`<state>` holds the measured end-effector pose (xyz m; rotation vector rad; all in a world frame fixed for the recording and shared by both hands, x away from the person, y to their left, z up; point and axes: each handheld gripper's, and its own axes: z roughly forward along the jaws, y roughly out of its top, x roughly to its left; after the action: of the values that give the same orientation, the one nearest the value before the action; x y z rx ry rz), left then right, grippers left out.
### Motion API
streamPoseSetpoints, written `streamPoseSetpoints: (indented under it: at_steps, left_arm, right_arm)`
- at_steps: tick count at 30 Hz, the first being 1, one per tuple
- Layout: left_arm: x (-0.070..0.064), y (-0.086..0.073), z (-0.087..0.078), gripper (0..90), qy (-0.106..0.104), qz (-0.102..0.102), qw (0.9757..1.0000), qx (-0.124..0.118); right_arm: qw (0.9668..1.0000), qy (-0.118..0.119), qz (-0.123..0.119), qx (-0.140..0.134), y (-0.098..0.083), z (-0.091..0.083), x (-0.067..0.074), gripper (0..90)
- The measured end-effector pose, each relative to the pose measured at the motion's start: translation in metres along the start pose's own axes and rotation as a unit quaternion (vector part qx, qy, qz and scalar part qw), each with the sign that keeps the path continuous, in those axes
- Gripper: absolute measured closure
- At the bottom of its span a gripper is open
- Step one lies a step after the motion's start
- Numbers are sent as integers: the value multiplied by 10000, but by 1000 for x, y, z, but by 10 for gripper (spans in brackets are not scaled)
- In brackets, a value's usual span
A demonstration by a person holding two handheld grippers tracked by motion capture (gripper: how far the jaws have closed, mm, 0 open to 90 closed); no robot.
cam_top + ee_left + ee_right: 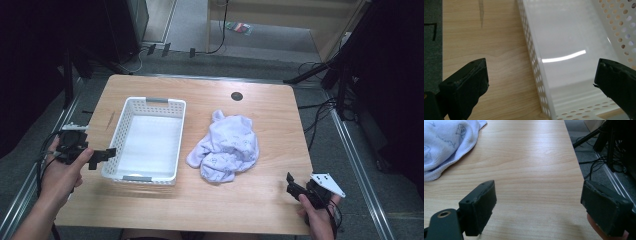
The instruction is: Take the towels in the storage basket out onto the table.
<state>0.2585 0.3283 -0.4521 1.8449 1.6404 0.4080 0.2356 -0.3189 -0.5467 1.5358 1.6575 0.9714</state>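
Two grippers sit at the near edge of a wooden tabletop [260,200], one in each of the person's hands. The left gripper [102,155] is held at the left side of the tabletop, pointing at the near left corner of a white basket [125,127]; in the left gripper view its fingers [466,85] are spread wide with nothing between them, one over bare wood and the other over the basket's glossy floor, with the perforated basket wall running up between them. The basket stands on the left half of the tabletop, with grey handles at its far and near rims, and nothing inside it. Just right of it, near the middle, lies a crumpled pale lilac cloth [225,147] with a small printed pattern, apart from the basket. The right gripper [292,184] is at the near right corner, well clear of the cloth, with its grey three-cornered plate [327,184] on top. In the right gripper view its fingers [480,205] are also spread and hold nothing, over bare wood, with the cloth's edge at upper left. A small dark round spot [236,96] marks the far side of the tabletop.
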Motion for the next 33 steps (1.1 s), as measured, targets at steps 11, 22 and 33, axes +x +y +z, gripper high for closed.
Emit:
streamPoseSetpoints:
  at_steps: [11, 22, 33]
  left_arm:
    - [37, -64, -8, 0, -430, -529, 9866, -1481]
    - [52, -113, 10, 0, -207, -711, 9679, -2403]
    - [55, -111, 19, 0, -73, -963, 9714, -2171]
  right_arm:
    - [10000, -25, 43, 16, 0, -1, -1, 134]
    - [9992, 65, -335, 214, -2, -2, 3, 136]
    - [9996, 24, -245, 169, -3, -4, 3, 129]
